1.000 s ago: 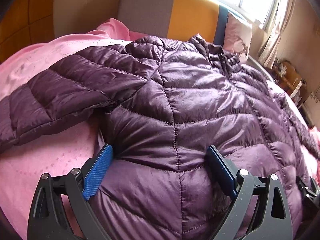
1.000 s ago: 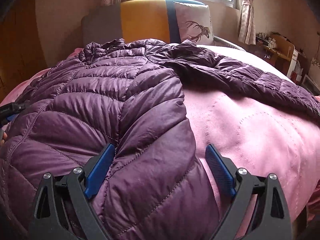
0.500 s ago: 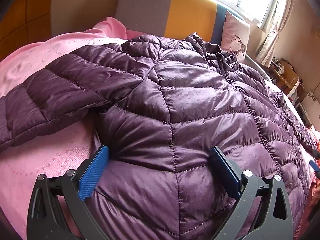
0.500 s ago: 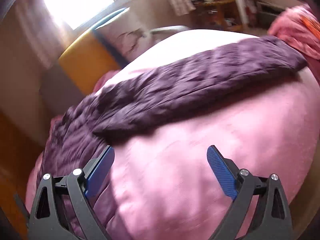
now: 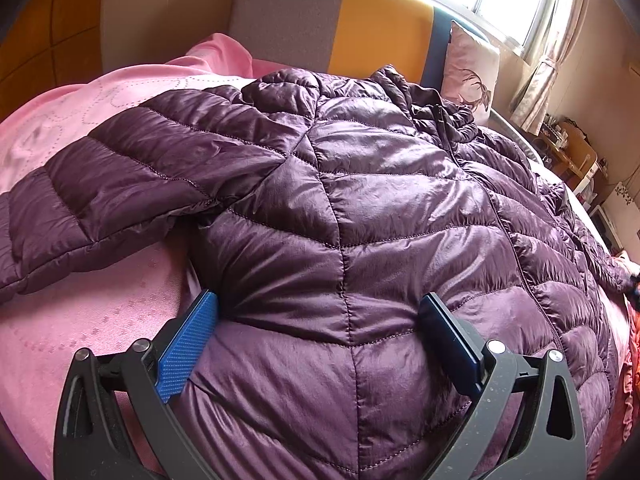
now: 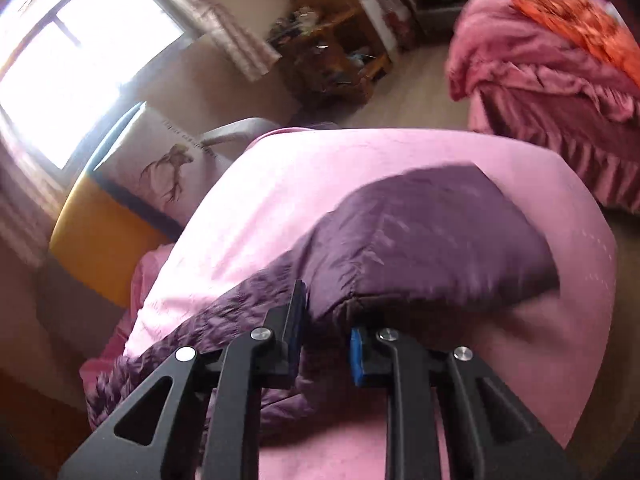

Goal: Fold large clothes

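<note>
While the left gripper (image 5: 318, 322) stood spread over the jacket (image 5: 360, 208), nothing sat pinched between its fingers. The right gripper (image 6: 326, 322) was clamped on the jacket's sleeve (image 6: 420, 240) just ahead.

Bare pink bedspread (image 5: 100, 312) left of puffy jacket (image 5: 360, 200)

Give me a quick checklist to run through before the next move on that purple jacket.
1. Right gripper closed on the sleeve: ok.
2. Left gripper open over the purple jacket, holding nothing: ok.
3. Jacket spread flat on the pink bedspread: ok.
4. Other sleeve lying out to the side: ok.
5. Zipper fully closed: cannot tell.
</note>
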The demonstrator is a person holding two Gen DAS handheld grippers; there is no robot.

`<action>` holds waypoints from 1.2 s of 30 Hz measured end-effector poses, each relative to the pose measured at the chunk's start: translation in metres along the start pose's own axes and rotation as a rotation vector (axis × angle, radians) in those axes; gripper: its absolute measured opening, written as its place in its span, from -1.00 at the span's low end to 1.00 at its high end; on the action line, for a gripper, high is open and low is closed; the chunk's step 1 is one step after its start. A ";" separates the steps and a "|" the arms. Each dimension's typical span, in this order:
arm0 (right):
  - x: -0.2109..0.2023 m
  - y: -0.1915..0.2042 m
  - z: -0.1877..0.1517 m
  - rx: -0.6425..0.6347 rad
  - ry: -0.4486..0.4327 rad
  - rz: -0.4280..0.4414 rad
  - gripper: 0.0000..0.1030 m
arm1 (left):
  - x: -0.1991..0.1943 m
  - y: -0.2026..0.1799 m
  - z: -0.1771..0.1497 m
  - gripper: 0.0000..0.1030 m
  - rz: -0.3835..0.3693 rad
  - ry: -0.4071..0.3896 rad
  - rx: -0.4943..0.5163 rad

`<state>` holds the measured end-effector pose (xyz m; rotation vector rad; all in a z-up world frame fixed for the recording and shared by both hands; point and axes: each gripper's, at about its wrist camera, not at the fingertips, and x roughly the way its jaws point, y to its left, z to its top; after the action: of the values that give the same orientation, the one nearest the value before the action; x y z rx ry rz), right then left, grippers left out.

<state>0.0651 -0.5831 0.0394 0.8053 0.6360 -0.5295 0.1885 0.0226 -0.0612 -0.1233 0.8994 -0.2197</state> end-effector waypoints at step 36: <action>0.021 0.208 -0.265 -0.681 0.274 0.231 0.88 | -0.036 -0.046 0.042 0.90 -0.143 -0.052 0.051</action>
<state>0.1315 -0.2568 -0.0136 0.2941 0.8942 0.0269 0.1935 -0.0132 0.0018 -0.1456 0.8334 -0.3708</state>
